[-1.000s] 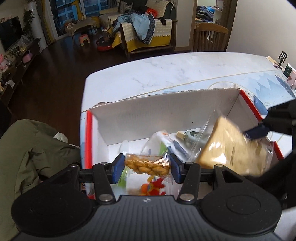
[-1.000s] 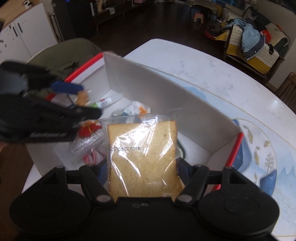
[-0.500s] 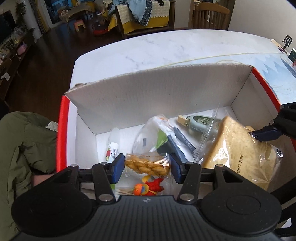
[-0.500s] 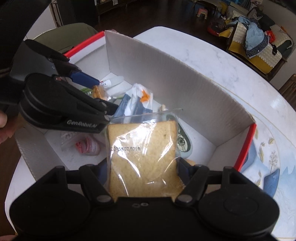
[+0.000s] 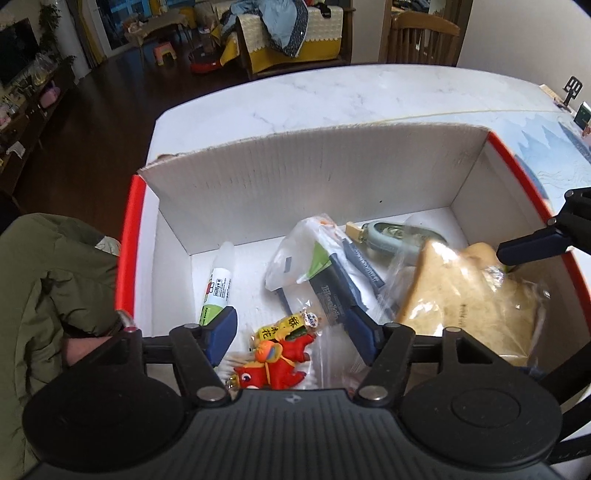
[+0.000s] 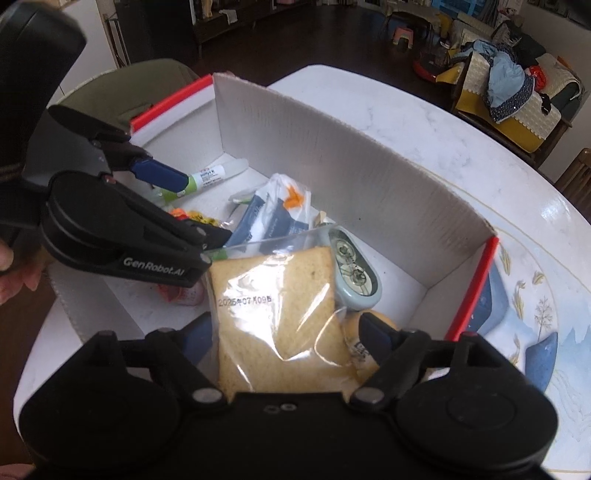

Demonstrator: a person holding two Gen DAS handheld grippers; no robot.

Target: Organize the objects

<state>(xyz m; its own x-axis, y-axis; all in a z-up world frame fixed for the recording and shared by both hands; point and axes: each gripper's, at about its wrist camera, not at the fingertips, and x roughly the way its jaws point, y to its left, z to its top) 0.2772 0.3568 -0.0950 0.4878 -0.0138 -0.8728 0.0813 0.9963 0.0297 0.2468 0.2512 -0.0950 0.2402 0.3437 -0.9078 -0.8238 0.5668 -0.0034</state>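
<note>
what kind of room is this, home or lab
Most likely a home living and dining area. A white marble-look table holds the cardboard box, a wooden dining chair stands behind it, and a sofa heaped with clothes sits beyond on a dark wood floor.

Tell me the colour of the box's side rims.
Red; the box's side rims show best in the left wrist view, against its white walls.

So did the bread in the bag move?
Yes. The bagged bread went down into the cardboard box, landing beside the grey tape dispenser. The right gripper has opened around it.
</note>
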